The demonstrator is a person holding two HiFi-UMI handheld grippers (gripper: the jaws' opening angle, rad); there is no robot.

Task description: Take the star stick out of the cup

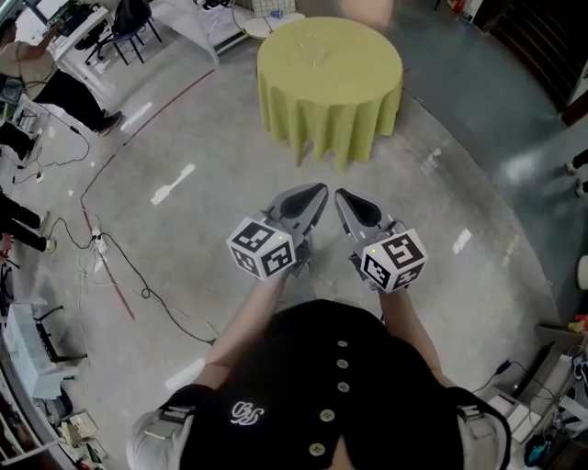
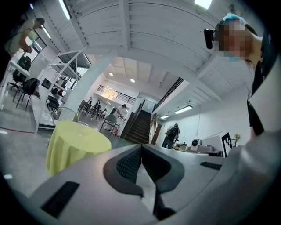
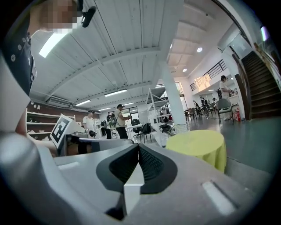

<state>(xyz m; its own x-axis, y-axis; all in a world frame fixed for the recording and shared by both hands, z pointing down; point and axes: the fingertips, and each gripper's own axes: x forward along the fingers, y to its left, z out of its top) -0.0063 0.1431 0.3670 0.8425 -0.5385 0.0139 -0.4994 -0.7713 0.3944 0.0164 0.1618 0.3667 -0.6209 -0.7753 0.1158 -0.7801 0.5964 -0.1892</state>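
A round table [image 1: 331,83] under a yellow-green cloth stands a few steps ahead on the concrete floor. On its top a faint clear cup [image 2: 83,123] shows in the left gripper view. No star stick can be made out at this distance. My left gripper [image 1: 320,191] and right gripper [image 1: 341,195] are held side by side close to my body, well short of the table. Both point toward it. The left gripper's [image 2: 141,147] jaws are pressed together with nothing between them. The right gripper [image 3: 138,147] is likewise shut and empty. The table [image 3: 199,145] also shows in the right gripper view.
Cables [image 1: 119,266] and a red line run across the floor on the left. Desks and black chairs [image 1: 119,27] stand at the far left, with people near them. A dark staircase [image 2: 139,127] rises behind the table. Boxes and gear [image 1: 551,404] sit at the lower right.
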